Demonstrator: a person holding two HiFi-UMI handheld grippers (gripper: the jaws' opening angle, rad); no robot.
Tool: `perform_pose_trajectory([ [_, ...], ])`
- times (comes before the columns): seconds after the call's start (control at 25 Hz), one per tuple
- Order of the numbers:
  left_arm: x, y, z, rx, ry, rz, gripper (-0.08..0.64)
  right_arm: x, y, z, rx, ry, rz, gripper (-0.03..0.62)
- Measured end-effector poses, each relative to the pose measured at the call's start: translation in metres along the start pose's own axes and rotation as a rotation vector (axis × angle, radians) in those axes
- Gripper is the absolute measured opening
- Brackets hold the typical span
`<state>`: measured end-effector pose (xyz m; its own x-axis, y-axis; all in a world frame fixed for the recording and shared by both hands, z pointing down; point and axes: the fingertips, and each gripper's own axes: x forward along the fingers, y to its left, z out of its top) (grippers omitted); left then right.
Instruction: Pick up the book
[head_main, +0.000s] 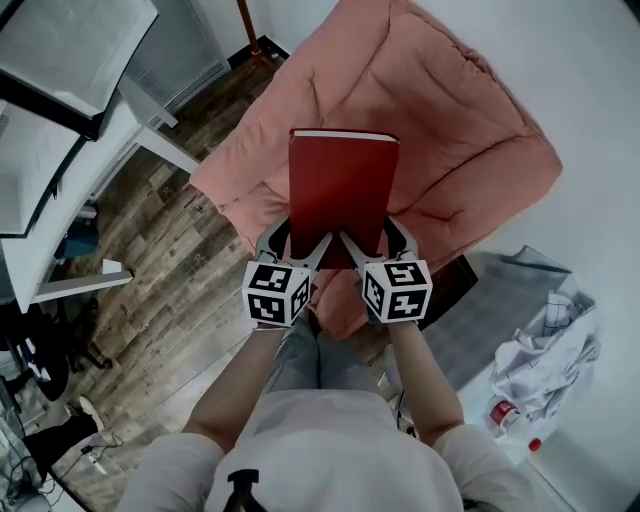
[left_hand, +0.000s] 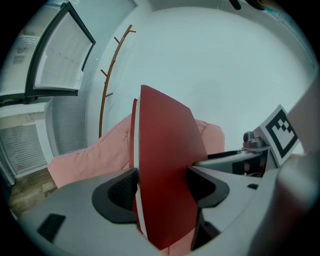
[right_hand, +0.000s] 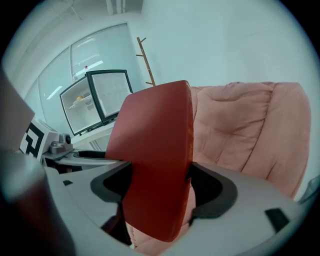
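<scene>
One red book (head_main: 340, 195), grasped at its near edge by two grippers, left (head_main: 303, 250) and right (head_main: 372, 248), above one pink armchair (head_main: 450, 150).

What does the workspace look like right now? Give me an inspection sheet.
Surface: pink chair, with wood floor beside it.
Job's things: book, red, closed, held out over the chair.
Clutter: crumpled white cloth and a bottle at the right.
Tongs: left tongs and right tongs both shut on the book's near edge.
Cables: nothing seen.
Surroundings: white desk at the left, coat rack by the wall.
</scene>
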<state>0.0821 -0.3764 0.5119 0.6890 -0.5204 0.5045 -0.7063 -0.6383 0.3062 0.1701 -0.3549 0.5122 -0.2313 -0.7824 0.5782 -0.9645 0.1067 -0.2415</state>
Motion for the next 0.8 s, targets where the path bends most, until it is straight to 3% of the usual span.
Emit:
perform_pose_trajectory([
  [0.8,-0.066,-0.038,0.1,0.07,-0.147,-0.034,0.304,-0.077,0.035,0.096,-0.065,-0.158,-0.041,0.365],
])
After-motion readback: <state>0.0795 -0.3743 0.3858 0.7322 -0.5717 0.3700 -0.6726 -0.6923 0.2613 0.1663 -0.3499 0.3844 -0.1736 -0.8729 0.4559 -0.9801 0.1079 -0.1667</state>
